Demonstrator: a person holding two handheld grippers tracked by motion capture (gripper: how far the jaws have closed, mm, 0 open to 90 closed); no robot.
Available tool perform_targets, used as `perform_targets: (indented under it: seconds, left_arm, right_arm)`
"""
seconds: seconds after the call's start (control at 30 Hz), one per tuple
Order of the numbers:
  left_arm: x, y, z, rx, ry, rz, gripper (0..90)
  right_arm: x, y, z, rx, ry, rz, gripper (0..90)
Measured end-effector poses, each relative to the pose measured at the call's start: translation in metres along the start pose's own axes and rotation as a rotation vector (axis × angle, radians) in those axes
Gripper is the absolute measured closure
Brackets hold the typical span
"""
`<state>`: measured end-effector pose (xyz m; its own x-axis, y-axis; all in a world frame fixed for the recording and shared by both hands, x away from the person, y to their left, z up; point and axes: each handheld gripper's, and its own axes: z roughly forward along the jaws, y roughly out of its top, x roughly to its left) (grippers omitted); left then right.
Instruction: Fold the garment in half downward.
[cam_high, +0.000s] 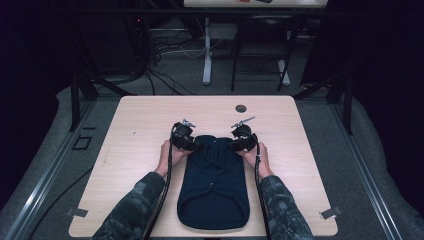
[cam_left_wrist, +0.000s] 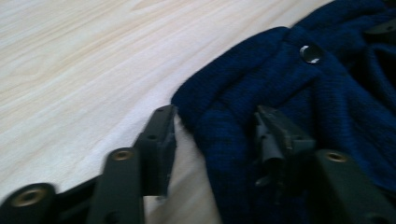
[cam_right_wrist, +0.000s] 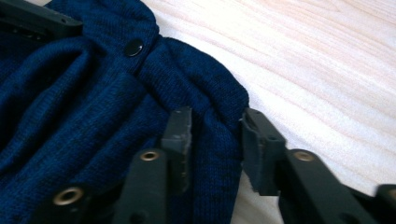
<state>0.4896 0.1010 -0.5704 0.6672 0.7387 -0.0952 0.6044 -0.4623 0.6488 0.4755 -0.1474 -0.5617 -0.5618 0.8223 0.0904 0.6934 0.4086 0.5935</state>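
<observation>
Your sleeves enter at the lower centre of the high view, and the dark blue knit garment (cam_high: 214, 185) lies lengthwise between them on the surface (cam_high: 140, 125). Bite deep into each top corner, evenly, before lifting. The left hand-held gripper (cam_left_wrist: 212, 128) has a fold of the edge between its partly closed jaws, not yet pinched; the right hand-held gripper (cam_right_wrist: 215, 128) pinches the opposite corner.
</observation>
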Motion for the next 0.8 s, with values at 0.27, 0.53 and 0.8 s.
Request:
perform_targets:
  seconds: [0.27,0.53,0.8]
  left_arm:
    - [-0.01,0.003,-0.006,-0.007,-0.002,0.048,73.1]
    - [-0.016,0.005,-0.027,-0.085,0.006,0.064,73.7]
    - [-0.021,0.011,-0.053,-0.141,-0.015,0.096,75.7]
  right_arm:
    - [0.007,0.001,-0.008,0.007,-0.047,-0.058,77.2]
    - [0.015,0.001,-0.04,-0.096,-0.041,-0.081,77.3]
    - [0.029,0.005,-0.07,-0.157,-0.059,-0.155,77.3]
